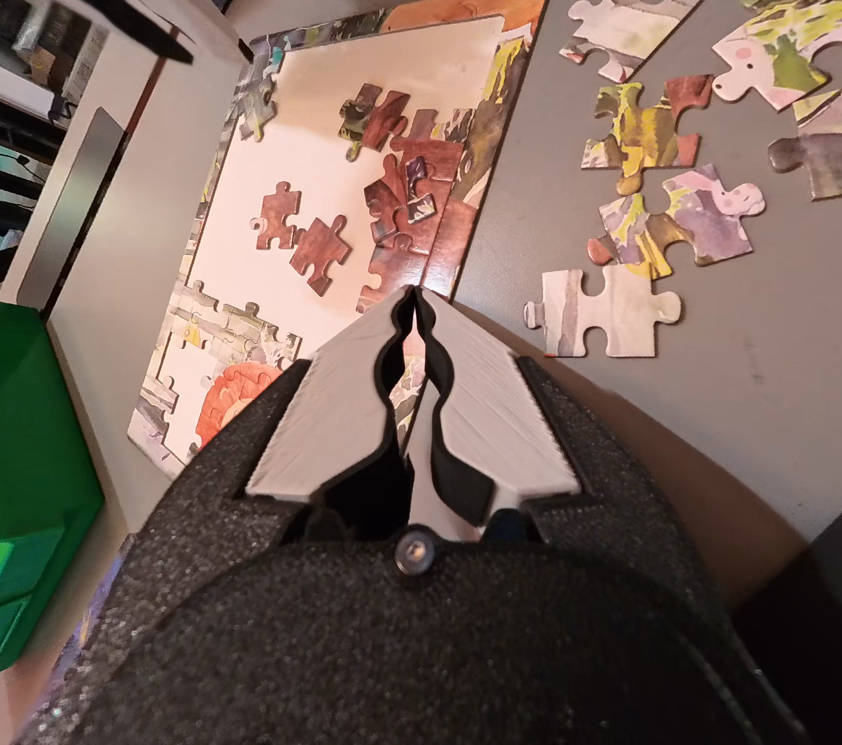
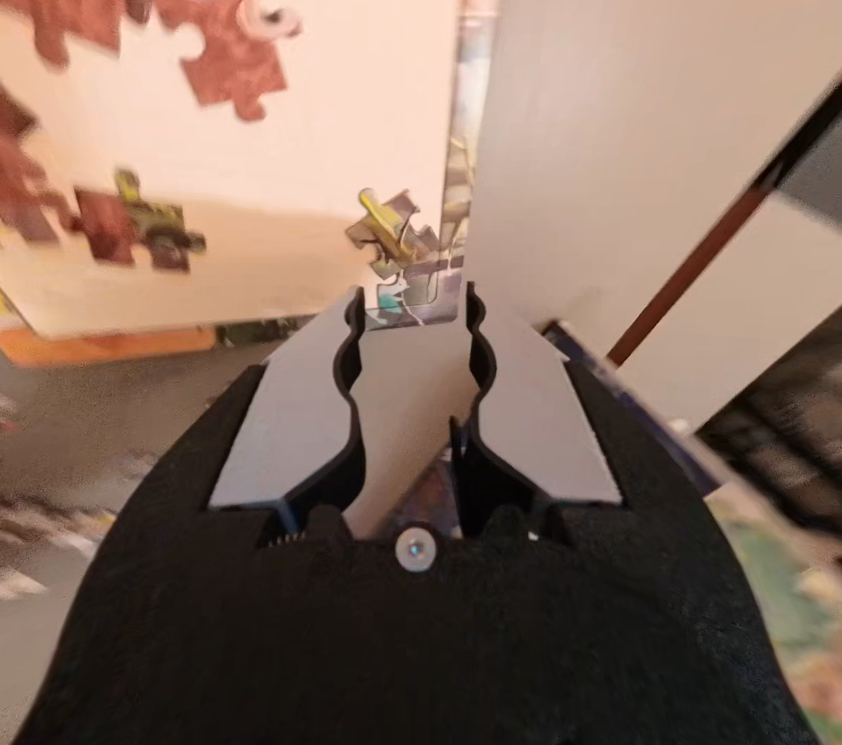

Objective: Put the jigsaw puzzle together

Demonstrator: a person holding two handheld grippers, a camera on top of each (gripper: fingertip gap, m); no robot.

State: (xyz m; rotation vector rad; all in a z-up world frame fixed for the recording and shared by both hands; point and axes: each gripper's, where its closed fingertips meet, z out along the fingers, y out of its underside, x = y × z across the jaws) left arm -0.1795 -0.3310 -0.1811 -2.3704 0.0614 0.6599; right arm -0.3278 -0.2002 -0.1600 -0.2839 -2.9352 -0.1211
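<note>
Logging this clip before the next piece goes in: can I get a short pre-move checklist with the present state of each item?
1. Left gripper free to pick: cannot tell; fingers closed at the puzzle board's edge, and whether they pinch it is unclear.
2. Right gripper ready to grasp: ok; open, nothing between the fingers.
3. Right gripper's target in sight: ok; corner piece lies just ahead of it.
4. Loose pieces reachable: ok; several lie flat on the grey table, such as the white piece.
5. Board free for placing: not ok; brown pieces lie loose on it.
6. Right view sharp: not ok; blurred.
</note>
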